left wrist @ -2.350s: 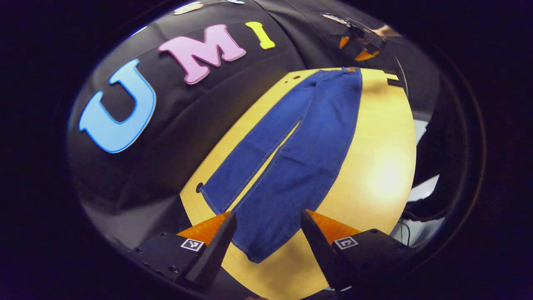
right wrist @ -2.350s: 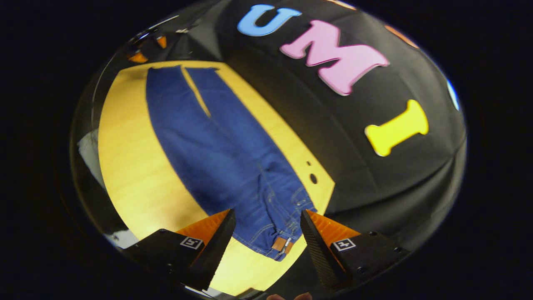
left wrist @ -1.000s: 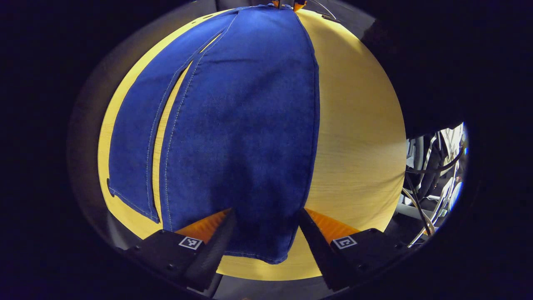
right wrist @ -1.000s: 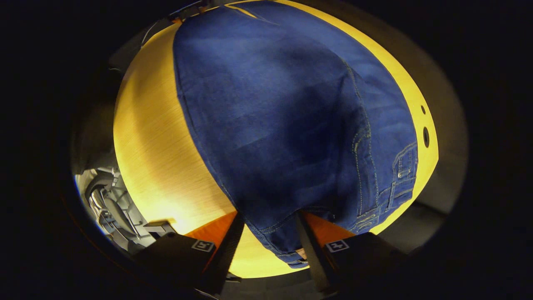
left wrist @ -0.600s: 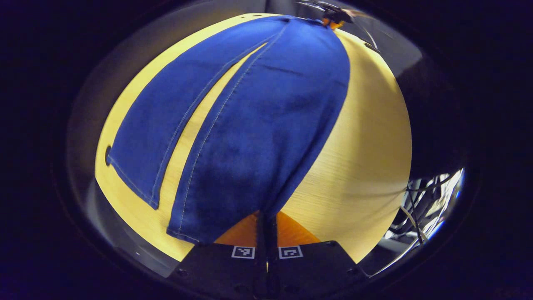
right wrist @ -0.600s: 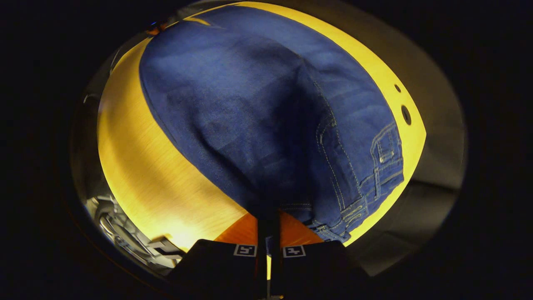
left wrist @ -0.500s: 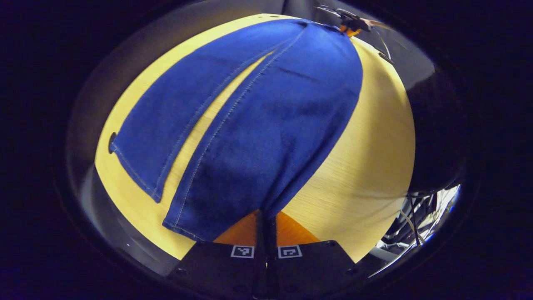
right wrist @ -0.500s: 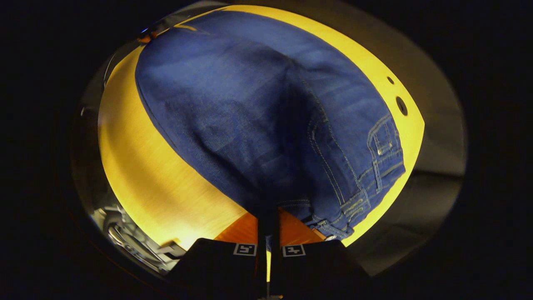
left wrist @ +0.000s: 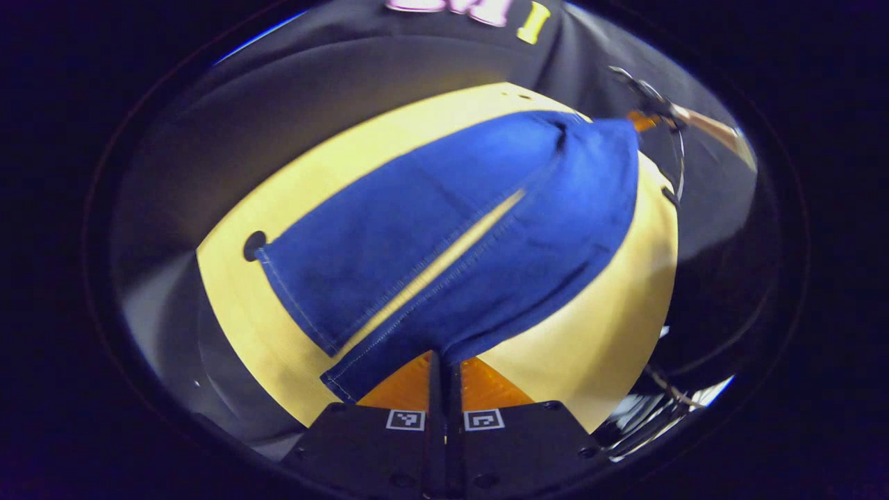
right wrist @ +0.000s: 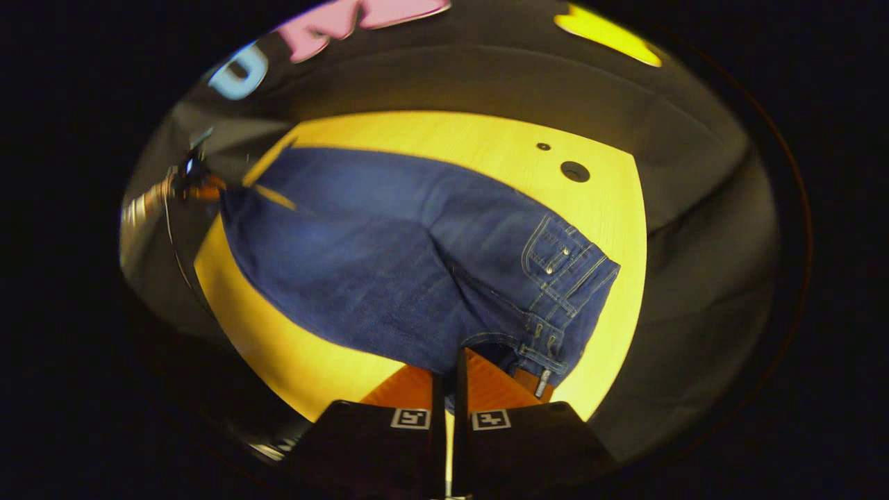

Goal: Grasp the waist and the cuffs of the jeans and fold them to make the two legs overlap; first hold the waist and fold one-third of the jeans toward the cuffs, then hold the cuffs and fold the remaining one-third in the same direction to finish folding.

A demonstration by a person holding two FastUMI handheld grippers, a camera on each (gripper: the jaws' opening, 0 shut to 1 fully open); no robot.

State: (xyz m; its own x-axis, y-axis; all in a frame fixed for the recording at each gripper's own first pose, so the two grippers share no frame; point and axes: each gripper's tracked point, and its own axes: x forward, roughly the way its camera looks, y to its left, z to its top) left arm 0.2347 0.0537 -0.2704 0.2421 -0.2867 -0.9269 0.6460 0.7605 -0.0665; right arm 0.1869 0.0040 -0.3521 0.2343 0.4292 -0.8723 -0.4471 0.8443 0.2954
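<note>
Blue jeans lie lengthwise on a yellow wooden table. In the left gripper view, my left gripper is shut on the near leg's cuff and holds that edge raised. The far leg's cuff rests flat on the table. A thin strip of table shows between the legs. In the right gripper view, my right gripper is shut on the near side of the waist, and the waistband with its belt loops hangs to the right of it. Each gripper shows small at the other's far end: the right gripper and the left gripper.
Two round holes sit in the tabletop beyond the waist, and another hole lies by the far cuff. Black cloth walls the far side. Cables and pale gear show past the table's near edge.
Both grippers came down from open above the jeans, shut on the near cuff and the near waist, and have since lifted that edge. Both views now tilt up toward the far wall.
</note>
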